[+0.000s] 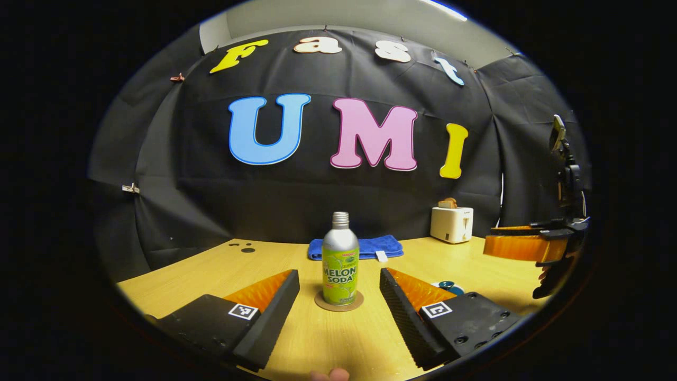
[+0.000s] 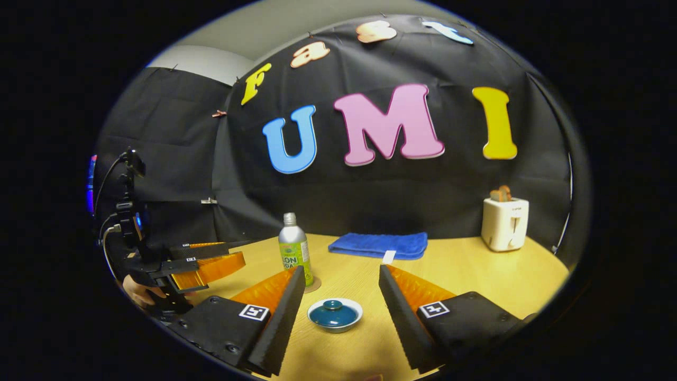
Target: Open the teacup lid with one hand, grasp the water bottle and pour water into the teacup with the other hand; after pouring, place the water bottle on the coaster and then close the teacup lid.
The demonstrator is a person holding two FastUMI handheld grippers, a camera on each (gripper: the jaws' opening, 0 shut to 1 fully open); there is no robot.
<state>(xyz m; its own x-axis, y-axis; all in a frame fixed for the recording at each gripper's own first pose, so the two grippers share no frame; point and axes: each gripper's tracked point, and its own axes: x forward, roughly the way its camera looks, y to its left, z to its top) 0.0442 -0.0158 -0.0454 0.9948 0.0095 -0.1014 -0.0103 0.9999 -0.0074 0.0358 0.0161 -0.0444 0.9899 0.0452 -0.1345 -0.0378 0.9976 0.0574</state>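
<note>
While lid sits on teacup [image 2: 335, 314], right hand-held gripper [image 2: 341, 296] hangs over it, fingers spread, released. Left hand-held gripper [image 1: 338, 296] likewise released, framing bottle [image 1: 340, 262] upright on coaster [image 1: 339, 302] on surface [image 1: 476, 264]. Towel [image 1: 365, 246], toaster [image 1: 451, 223] beyond. Judged step: lift lid. Advice: centre on knob, descend straight, pinch lightly, raise vertically.

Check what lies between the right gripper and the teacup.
Nothing: in the right gripper view, bare table separates the open right gripper from the lidded teacup.
</note>
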